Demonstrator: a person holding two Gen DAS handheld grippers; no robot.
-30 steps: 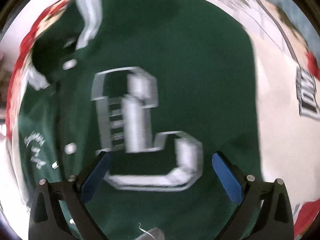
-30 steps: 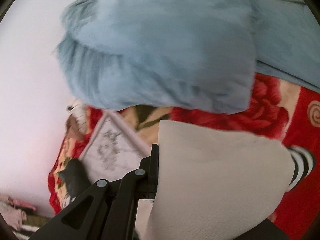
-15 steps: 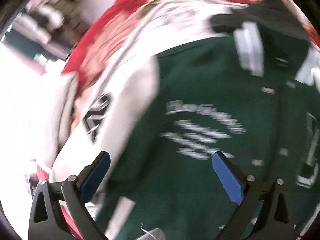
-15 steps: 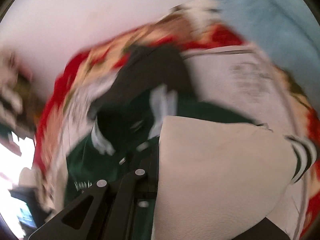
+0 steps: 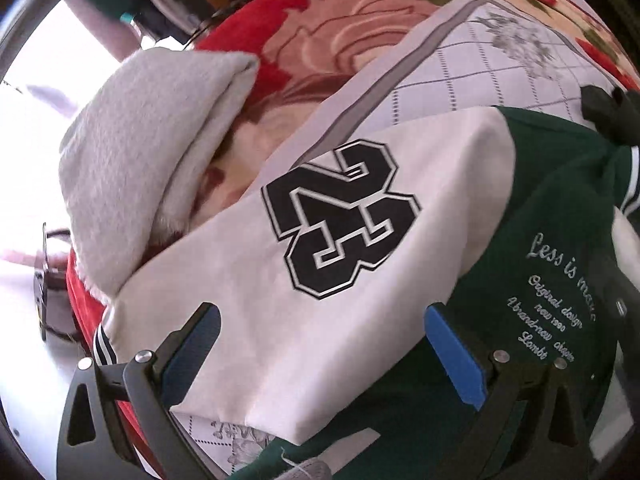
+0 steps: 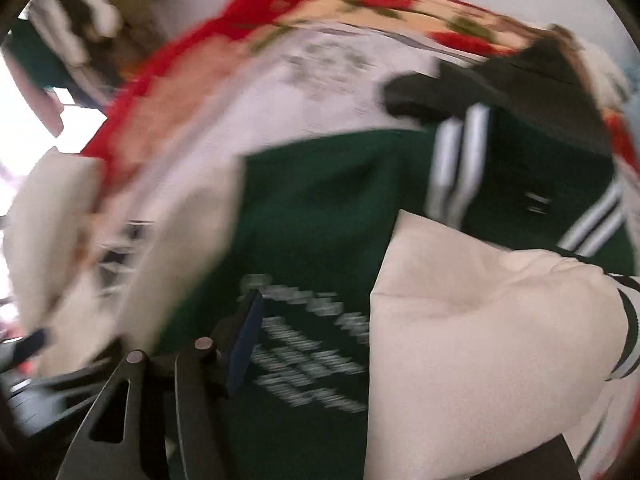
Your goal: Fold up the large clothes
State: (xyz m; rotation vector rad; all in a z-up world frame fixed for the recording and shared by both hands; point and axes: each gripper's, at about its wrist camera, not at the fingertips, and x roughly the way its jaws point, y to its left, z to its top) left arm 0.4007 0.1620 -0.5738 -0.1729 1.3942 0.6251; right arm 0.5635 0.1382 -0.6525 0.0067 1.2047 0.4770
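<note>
Dark green varsity jacket (image 5: 552, 272) with cream sleeves, spread on red floral blanket (image 5: 316, 36); black "23" patch (image 5: 340, 216) on near sleeve. Left gripper (image 5: 320, 344) spread wide above that sleeve. Right gripper (image 6: 352, 344) pinching cream sleeve (image 6: 480, 352).

You can read a large black "23" with white outlining on the cream fabric sleeve (image 5: 320, 280) of the dark green varsity jacket (image 5: 560, 208). On the jacket's green chest, pale script (image 5: 560, 300) reads "Less is more", then "Original design", "new 1990" and smaller lines too unclear to make out. In your right wrist view the same lettering (image 6: 308, 352) is blurred beyond reading
</note>
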